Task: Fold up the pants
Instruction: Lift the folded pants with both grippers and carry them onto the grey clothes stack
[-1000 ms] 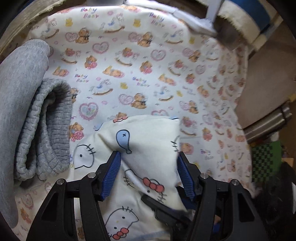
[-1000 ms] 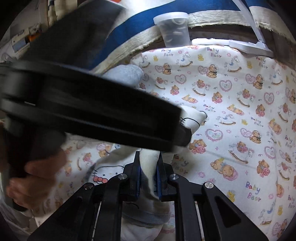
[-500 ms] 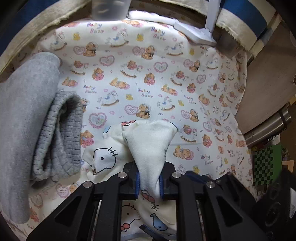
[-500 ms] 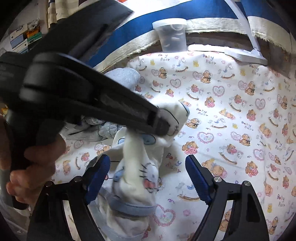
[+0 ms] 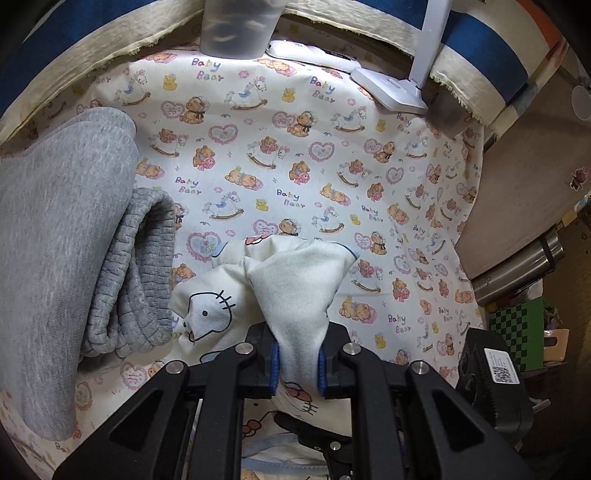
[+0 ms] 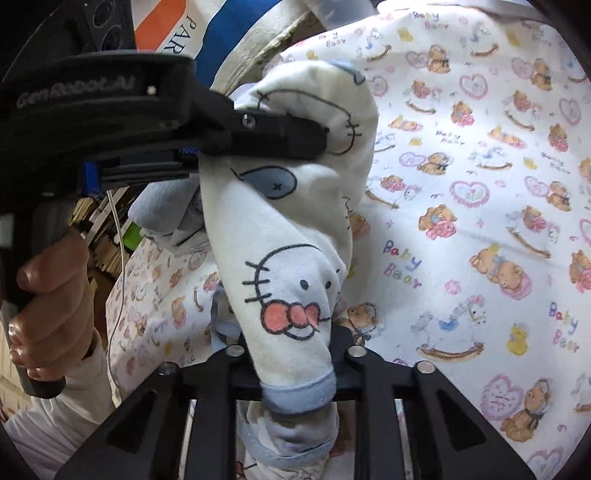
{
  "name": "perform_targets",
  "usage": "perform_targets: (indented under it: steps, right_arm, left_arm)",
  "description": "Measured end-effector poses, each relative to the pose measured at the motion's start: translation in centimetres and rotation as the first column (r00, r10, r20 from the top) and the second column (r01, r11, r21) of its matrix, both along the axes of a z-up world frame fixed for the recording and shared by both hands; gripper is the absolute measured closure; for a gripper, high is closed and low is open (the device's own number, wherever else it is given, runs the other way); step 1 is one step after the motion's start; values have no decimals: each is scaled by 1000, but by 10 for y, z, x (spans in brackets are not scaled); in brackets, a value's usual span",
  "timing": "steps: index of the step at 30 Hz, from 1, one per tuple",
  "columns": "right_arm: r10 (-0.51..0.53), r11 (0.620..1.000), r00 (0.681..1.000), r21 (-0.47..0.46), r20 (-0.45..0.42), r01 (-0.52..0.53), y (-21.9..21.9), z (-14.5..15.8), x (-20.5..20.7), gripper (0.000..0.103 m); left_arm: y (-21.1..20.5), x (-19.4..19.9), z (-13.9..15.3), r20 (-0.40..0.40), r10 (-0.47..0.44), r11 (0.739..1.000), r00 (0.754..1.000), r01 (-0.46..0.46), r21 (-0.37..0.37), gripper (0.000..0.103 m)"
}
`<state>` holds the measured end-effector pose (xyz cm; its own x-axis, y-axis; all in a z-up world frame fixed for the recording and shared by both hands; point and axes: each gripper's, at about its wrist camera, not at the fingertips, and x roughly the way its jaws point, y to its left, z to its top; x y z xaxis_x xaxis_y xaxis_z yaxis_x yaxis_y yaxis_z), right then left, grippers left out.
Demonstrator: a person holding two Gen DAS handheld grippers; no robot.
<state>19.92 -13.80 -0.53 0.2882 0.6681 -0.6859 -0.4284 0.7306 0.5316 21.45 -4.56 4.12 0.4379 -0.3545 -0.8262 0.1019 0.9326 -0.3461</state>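
Pinching a fold of cream cloth, the left gripper (image 5: 296,363) sits at the bottom centre of the left wrist view, its blue-padded fingers pressed against both sides of the pants (image 5: 295,280). The pants are small, cream-coloured and printed with cartoon cat faces, and they rise from the gripper in a bunched wedge over a bedsheet (image 5: 280,155) patterned with bears, hearts and rocking horses. At the left of that view lies a folded grey garment (image 5: 62,236), just beside the pants. A clear plastic cup (image 5: 240,26) stands at the top centre, and a white lamp base (image 5: 391,88) sits at the upper right.

In the right wrist view, the right gripper (image 6: 295,363) at the bottom centre is closed on a blue-trimmed cuff of the same pants (image 6: 291,236), which hang stretched upward to the left gripper (image 6: 266,134) in the upper left. A hand (image 6: 51,302) grips that tool's handle at the left edge.
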Motion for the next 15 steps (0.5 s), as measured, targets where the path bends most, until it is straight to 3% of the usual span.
perform_targets:
  steps: [6, 8, 10, 12, 15]
  right_arm:
    - [-27, 1000, 997, -9, 77, 28, 6, 34, -22, 85]
    - [-36, 999, 995, -11, 90, 37, 7, 51, -24, 86]
    - [-37, 999, 993, -24, 114, 40, 8, 69, -27, 86]
    - [-39, 998, 990, -49, 134, 46, 7, 82, -29, 86]
    - [-33, 990, 984, -132, 173, 56, 12, 98, -33, 86]
  left_arm:
    - [11, -5, 27, 50, -24, 998, 998, 26, -49, 86]
    - [15, -7, 37, 78, -33, 998, 996, 37, -51, 79]
    - [20, -11, 45, 109, -36, 998, 993, 41, -48, 62]
    - [27, -17, 51, 150, -31, 998, 988, 39, -48, 55]
    - [38, -25, 51, 171, -30, 996, 985, 43, -72, 53]
